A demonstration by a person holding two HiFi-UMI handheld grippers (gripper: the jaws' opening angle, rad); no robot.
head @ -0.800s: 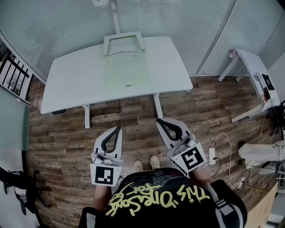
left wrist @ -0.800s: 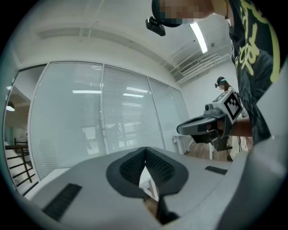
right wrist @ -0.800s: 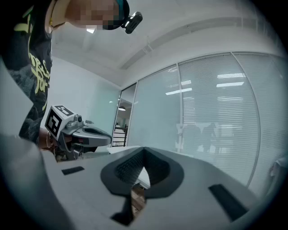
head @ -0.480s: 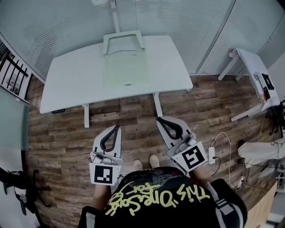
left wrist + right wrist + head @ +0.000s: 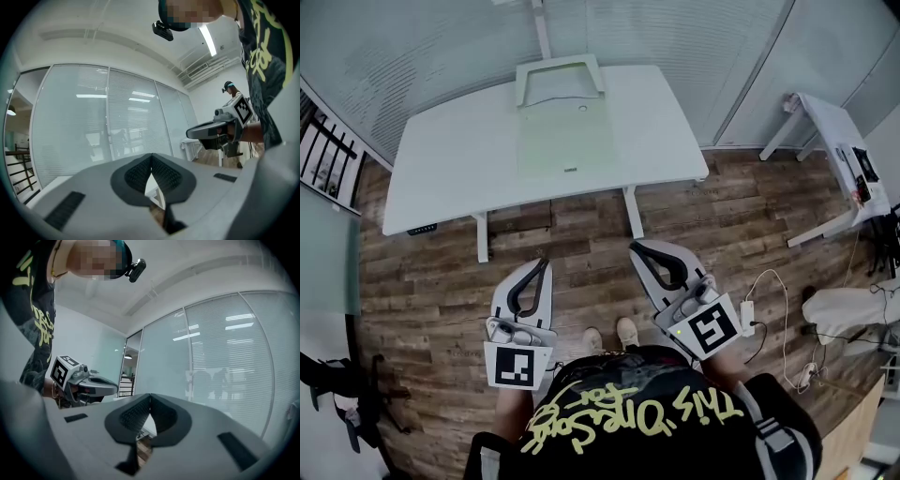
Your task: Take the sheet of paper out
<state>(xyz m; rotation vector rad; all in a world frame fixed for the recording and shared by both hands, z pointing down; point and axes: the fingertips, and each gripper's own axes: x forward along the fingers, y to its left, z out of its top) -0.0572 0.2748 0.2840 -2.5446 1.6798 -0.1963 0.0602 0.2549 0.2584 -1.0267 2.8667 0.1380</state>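
Observation:
A pale green sheet-like folder (image 5: 564, 141) lies flat on the white table (image 5: 450, 169), with a white frame-shaped holder (image 5: 557, 79) at its far end. My left gripper (image 5: 545, 266) and right gripper (image 5: 634, 250) hang over the wooden floor, well short of the table's near edge. Both are shut with nothing between their jaws. In the left gripper view the jaw tips (image 5: 151, 155) meet, and the right gripper's body (image 5: 220, 129) shows at the right. In the right gripper view the tips (image 5: 150, 396) also meet.
Wooden plank floor (image 5: 581, 244) lies between me and the table. Glass walls with blinds (image 5: 422, 47) stand behind the table. A second small white table (image 5: 839, 159) is at the right, with cables and a power strip (image 5: 748, 323) on the floor. A black chair base (image 5: 337, 394) sits at lower left.
The view has shifted slightly toward the table; both grippers keep their place in front of my body and stay shut.

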